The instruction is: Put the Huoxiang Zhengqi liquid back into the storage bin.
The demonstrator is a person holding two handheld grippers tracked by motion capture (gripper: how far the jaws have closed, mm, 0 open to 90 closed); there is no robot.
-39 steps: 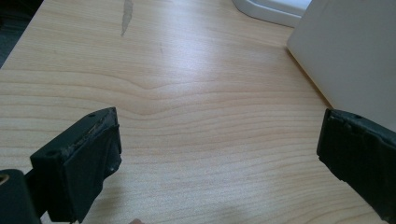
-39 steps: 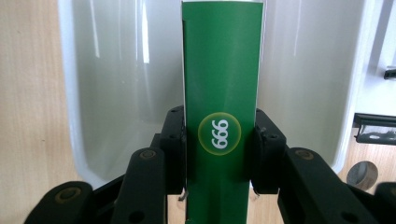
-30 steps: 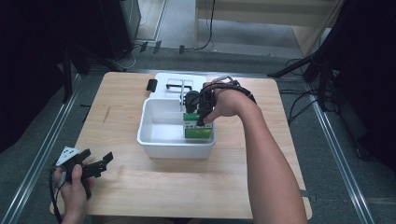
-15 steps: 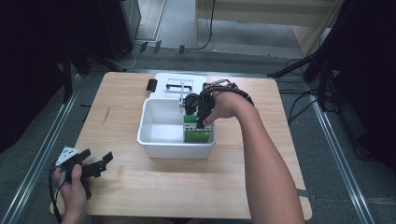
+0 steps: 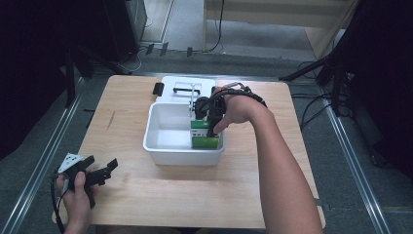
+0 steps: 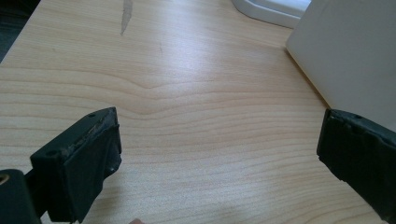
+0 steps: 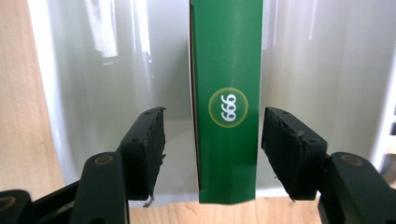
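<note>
The green box (image 7: 227, 102) is standing on edge inside the white bin (image 5: 168, 131), at the bin's right end, so it stays upright unaided. The right gripper (image 7: 212, 140) is straddling the box; its jaws have just been opening, pads clear of both faces, releasing it. The left gripper (image 6: 219, 154) is waiting spread and empty on the table (image 5: 195, 195), left of the bin.

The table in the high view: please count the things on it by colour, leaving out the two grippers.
White: 2, the bin and the lid behind it
Green: 1, the box standing in the bin
Black: 1, a small object left of the lid
Total: 4
</note>
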